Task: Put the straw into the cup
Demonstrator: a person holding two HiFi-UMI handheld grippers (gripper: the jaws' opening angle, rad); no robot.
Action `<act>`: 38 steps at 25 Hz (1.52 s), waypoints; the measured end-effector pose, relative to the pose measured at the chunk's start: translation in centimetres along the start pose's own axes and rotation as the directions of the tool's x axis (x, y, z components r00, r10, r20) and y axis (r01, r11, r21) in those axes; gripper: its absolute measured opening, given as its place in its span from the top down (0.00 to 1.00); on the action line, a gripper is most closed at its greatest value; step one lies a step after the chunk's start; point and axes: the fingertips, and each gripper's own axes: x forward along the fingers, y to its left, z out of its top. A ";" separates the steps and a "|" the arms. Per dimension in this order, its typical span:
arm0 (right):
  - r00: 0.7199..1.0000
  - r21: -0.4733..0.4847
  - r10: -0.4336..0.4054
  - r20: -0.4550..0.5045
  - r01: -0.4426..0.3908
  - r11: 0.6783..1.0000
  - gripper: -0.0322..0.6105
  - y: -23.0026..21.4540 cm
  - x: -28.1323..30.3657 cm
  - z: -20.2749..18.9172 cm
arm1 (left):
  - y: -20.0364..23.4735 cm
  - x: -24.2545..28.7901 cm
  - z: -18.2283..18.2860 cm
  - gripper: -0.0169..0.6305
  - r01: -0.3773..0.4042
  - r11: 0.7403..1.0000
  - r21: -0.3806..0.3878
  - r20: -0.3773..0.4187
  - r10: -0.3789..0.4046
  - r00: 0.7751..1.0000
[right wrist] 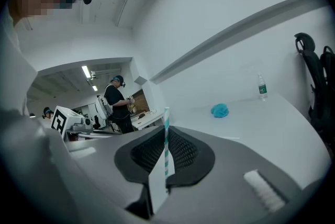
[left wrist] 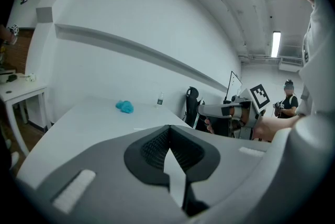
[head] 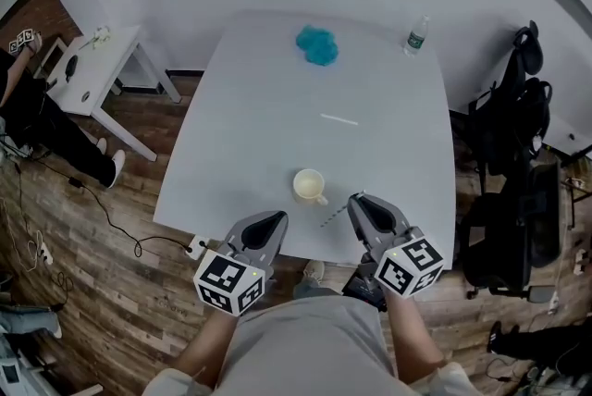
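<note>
A cream mug (head: 309, 185) stands near the front edge of the white table (head: 259, 117). My right gripper (head: 360, 201) hovers just right of the mug, shut on a teal-and-white striped straw (head: 335, 215) that slants down toward the table's front edge. In the right gripper view the straw (right wrist: 166, 140) stands upright between the closed jaws of the right gripper (right wrist: 166, 133). My left gripper (head: 274, 219) sits below and left of the mug, shut with nothing in it; its jaws meet in the left gripper view (left wrist: 168, 133). A second straw (head: 339, 119) lies mid-table.
A blue cloth (head: 317, 44) lies at the table's far side and a water bottle (head: 417, 33) stands at the far right corner. Black office chairs (head: 513, 126) crowd the right side. A small white desk (head: 92, 70) stands to the left. Another person (right wrist: 116, 102) stands in the background.
</note>
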 end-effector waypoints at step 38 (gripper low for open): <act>0.992 0.101 -0.118 0.047 0.113 0.989 0.90 -5.7 5.7 3.1 | 6.3 5.0 2.0 0.95 0.066 0.998 -0.004 -0.063 -0.066 0.996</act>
